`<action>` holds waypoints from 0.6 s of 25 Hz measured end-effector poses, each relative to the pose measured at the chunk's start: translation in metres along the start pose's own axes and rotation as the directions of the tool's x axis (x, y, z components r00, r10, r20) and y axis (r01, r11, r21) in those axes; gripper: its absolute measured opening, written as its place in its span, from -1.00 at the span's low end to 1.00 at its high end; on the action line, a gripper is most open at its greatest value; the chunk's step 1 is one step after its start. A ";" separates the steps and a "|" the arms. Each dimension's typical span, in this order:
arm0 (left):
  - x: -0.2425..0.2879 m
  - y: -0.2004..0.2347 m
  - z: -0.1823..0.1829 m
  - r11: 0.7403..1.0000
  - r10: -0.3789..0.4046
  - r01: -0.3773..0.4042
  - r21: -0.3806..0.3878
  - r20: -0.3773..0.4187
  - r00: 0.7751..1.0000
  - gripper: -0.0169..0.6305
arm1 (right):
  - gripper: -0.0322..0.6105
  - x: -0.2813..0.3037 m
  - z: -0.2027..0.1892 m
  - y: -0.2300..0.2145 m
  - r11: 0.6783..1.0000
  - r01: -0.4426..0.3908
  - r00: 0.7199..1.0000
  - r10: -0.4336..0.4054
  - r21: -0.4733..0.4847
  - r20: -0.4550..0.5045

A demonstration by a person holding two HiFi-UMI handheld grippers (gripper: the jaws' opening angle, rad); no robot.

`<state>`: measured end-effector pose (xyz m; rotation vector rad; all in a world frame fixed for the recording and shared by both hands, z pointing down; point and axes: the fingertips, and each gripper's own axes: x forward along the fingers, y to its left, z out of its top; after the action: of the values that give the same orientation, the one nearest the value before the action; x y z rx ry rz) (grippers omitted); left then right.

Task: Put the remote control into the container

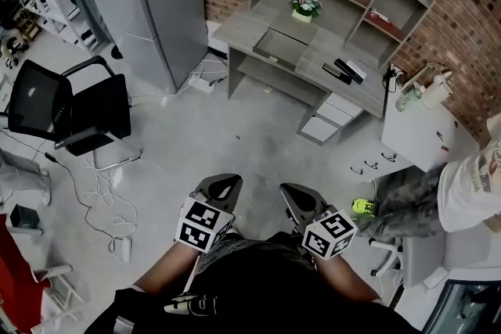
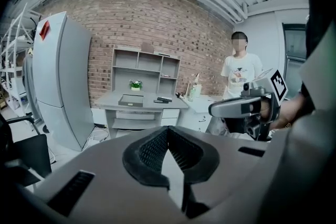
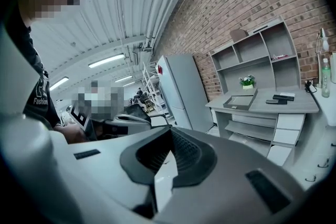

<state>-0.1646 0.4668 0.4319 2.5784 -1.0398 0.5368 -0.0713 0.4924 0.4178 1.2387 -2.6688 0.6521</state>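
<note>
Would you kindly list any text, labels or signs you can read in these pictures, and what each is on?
"Fashion": black shirt, partly hidden.
Red label on grey cabinet: too small.
White T-shirt print: blurred.
Left marker cube, right marker cube: patterns only.

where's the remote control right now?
Head view, upper right of centre: the remote control lies on the grey desk by the brick wall, just right of the grey container, toward the desk's right end.
</note>
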 end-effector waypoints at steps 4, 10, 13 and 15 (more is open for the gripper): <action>-0.001 0.010 -0.003 1.000 -0.025 0.025 -0.017 -0.009 1.000 -0.93 | -0.90 0.018 0.006 0.004 1.000 0.009 1.000 -0.009 -0.005 -0.013; 0.001 0.036 -0.010 0.999 -0.011 0.010 -0.041 -0.031 0.999 -0.93 | -0.90 0.040 0.007 -0.002 1.000 0.011 1.000 -0.010 0.014 -0.018; 0.007 0.053 -0.010 0.998 0.014 -0.016 -0.056 -0.036 0.999 -0.93 | -0.90 0.050 0.004 -0.010 0.999 0.009 1.000 -0.008 0.031 -0.030; 0.013 0.063 -0.007 0.997 0.027 -0.029 -0.066 -0.038 0.999 -0.93 | -0.90 0.058 0.005 -0.019 0.999 0.011 1.000 -0.009 0.049 -0.026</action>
<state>-0.2024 0.4184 0.4528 2.4905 -1.0645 0.5453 -0.0951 0.4393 0.4366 1.2461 -2.6392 0.7315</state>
